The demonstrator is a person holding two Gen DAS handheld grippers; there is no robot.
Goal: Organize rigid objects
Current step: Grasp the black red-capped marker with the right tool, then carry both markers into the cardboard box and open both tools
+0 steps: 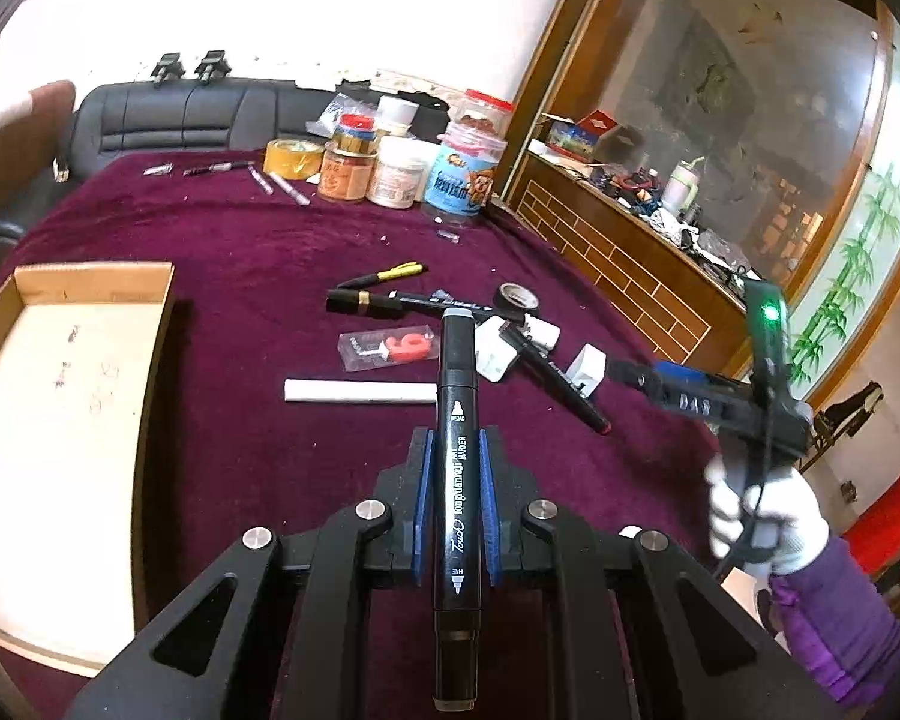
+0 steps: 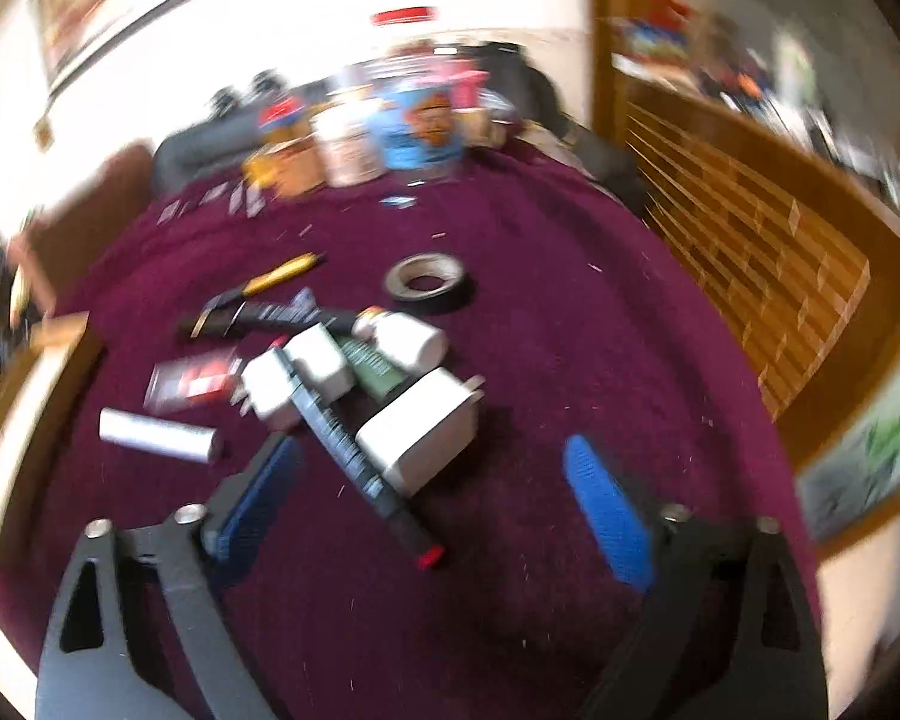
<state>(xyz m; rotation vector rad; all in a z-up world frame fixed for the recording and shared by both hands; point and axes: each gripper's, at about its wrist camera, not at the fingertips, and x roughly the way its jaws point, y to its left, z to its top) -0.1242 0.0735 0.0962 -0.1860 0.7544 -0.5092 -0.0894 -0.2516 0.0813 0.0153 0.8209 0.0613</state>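
**Black marker held, tray to its left**

Black art marker (image 1: pixel 457 480) clamped lengthwise by left gripper (image 1: pixel 457 462) — carry level to cardboard tray (image 1: pixel 150 324), left of the marker; right gripper (image 2: pixel 438 468) gapes wide over pile beyond — white charger (image 2: pixel 420 432).

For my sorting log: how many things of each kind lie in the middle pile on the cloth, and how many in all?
Pens and markers: 3 (yellow pen, gold-banded marker, red-tipped marker)
White plug blocks: 3
White bottle: 1
White tube: 1
Black tape roll: 1
Candle packet: 1
Green labelled item: 1
Total: 11, if the gold-banded marker is one
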